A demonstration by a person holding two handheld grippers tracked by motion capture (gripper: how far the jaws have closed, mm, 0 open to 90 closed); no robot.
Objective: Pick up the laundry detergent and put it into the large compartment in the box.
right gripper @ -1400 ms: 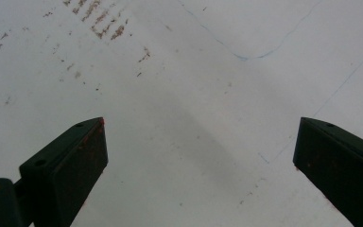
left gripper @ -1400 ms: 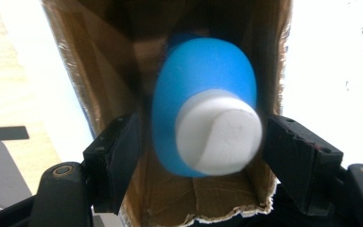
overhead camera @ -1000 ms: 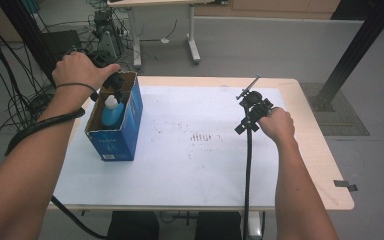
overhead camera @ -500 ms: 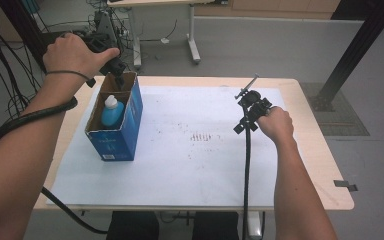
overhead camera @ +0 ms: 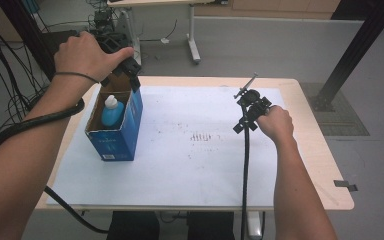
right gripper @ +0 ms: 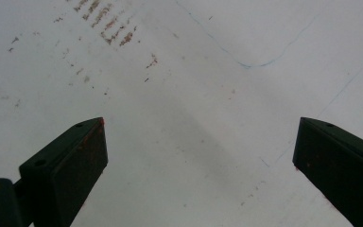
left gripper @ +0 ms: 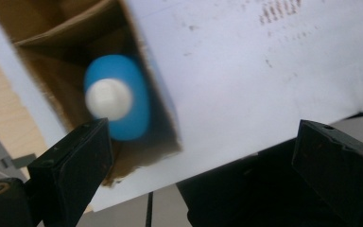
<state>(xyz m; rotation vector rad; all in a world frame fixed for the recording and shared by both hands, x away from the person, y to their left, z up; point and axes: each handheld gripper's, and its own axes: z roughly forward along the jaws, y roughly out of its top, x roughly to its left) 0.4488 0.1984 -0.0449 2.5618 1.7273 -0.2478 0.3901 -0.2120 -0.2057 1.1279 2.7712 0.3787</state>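
Observation:
A blue cardboard box (overhead camera: 114, 136) stands open-topped at the left of the white sheet (overhead camera: 195, 155). Inside it a blue bottle (overhead camera: 111, 111) with a white cap stands upright. My left gripper (overhead camera: 122, 78) hovers over the box's far end. Its jaws have just been opening and stand open with nothing between them. From the left gripper view, the bottle (left gripper: 116, 97) sits in the box (left gripper: 52, 42) below, apart from my left gripper (left gripper: 203, 156). My right gripper (overhead camera: 244, 118) rests at the sheet's right part, open and empty, as its own view confirms (right gripper: 201, 161).
The sheet (right gripper: 194, 71) carries brown smudges (overhead camera: 200, 136) near its middle. The wooden table edge (overhead camera: 325, 165) borders it on the right. A black cable (overhead camera: 245, 180) trails from the right gripper to the front edge. Another table and cables stand on the floor behind.
My left hand has lifted up and back from the box top, and its jaws have spread. The bottle stays in the box. The right hand has not moved.

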